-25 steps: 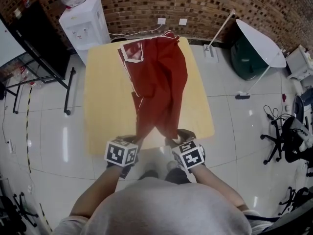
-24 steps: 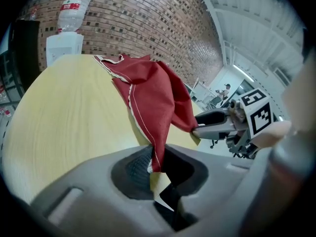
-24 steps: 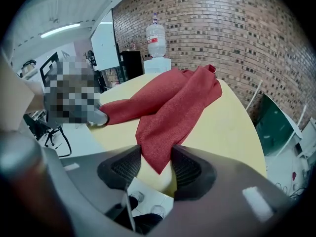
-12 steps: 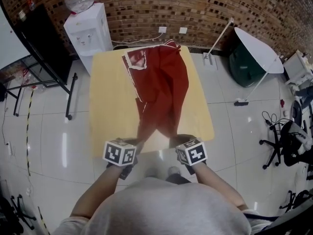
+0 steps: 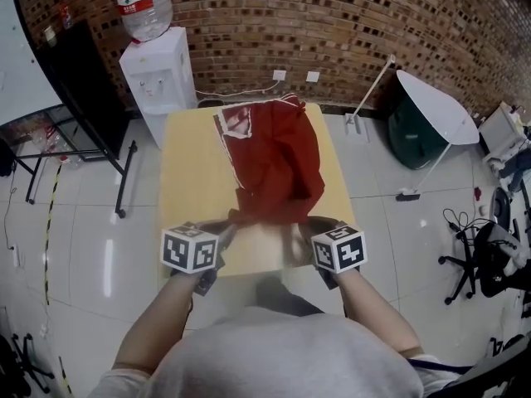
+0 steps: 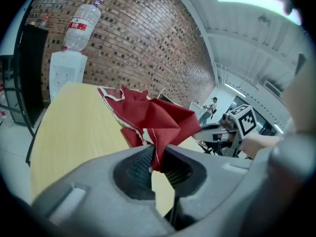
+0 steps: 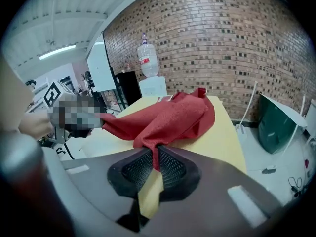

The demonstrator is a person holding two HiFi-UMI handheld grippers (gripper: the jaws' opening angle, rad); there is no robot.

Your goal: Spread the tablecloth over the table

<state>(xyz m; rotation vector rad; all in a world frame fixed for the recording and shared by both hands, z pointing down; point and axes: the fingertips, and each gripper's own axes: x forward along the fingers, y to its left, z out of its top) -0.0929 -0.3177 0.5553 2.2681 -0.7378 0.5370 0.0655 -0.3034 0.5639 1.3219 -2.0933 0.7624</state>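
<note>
A red tablecloth [image 5: 274,160] with a white trim lies bunched along the middle of the pale wooden table [image 5: 189,172]. Its near edge is lifted off the tabletop. My left gripper [image 5: 222,229] is shut on the near left corner of the tablecloth [image 6: 158,125]. My right gripper [image 5: 300,237] is shut on the near right corner of the tablecloth [image 7: 170,117]. Both grippers hang above the table's near edge, a short way apart. The cloth's far end stays on the table [image 7: 217,137] near the far edge.
A white water dispenser [image 5: 160,77] with a bottle stands past the table's far left corner. A black stand [image 5: 75,81] is at the left. A white round table [image 5: 436,106] and a lamp pole [image 5: 373,81] are at the right, office chairs [image 5: 489,247] further right. A brick wall [image 5: 332,15] lies behind.
Both grippers have risen from the table's near edge, lifting the cloth's near corners. The cloth has bunched up shorter toward the far half of the table.
</note>
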